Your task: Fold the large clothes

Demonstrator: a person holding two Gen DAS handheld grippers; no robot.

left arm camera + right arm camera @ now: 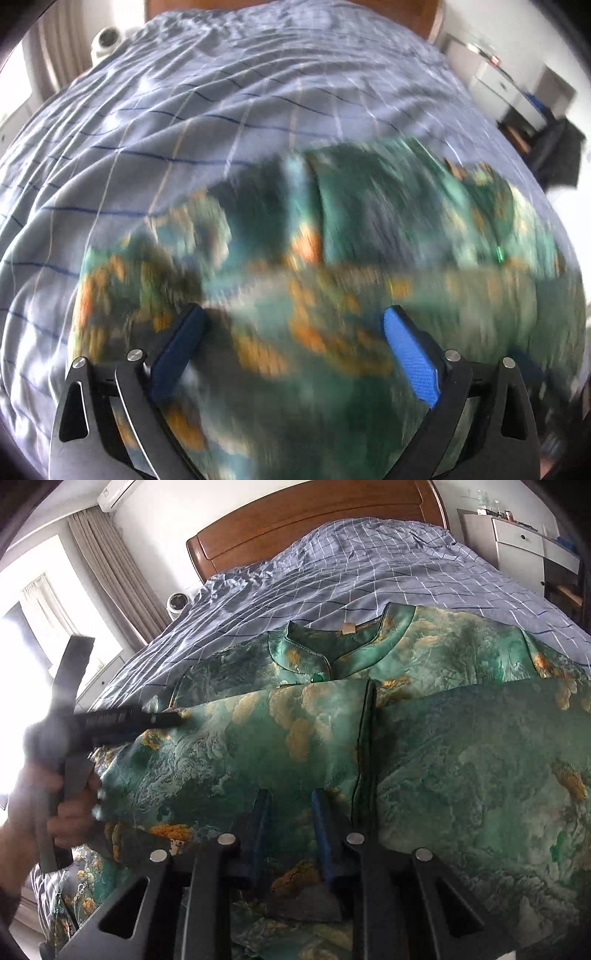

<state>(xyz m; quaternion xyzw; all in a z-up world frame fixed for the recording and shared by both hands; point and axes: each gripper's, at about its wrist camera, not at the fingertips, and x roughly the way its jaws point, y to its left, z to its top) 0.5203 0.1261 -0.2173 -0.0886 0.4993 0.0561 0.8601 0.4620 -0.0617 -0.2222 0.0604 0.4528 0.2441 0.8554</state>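
A green garment with orange and gold print lies on the bed, collar toward the headboard, both sleeves folded across the front. In the left wrist view the garment is blurred by motion. My left gripper is open and empty above the cloth; it also shows in the right wrist view at the garment's left edge. My right gripper is over the lower middle of the garment, jaws narrowly apart, and I cannot tell whether cloth is pinched.
The bed has a blue checked sheet and a wooden headboard. A white round device sits at the bed's left side by curtains. A white cabinet stands at the right.
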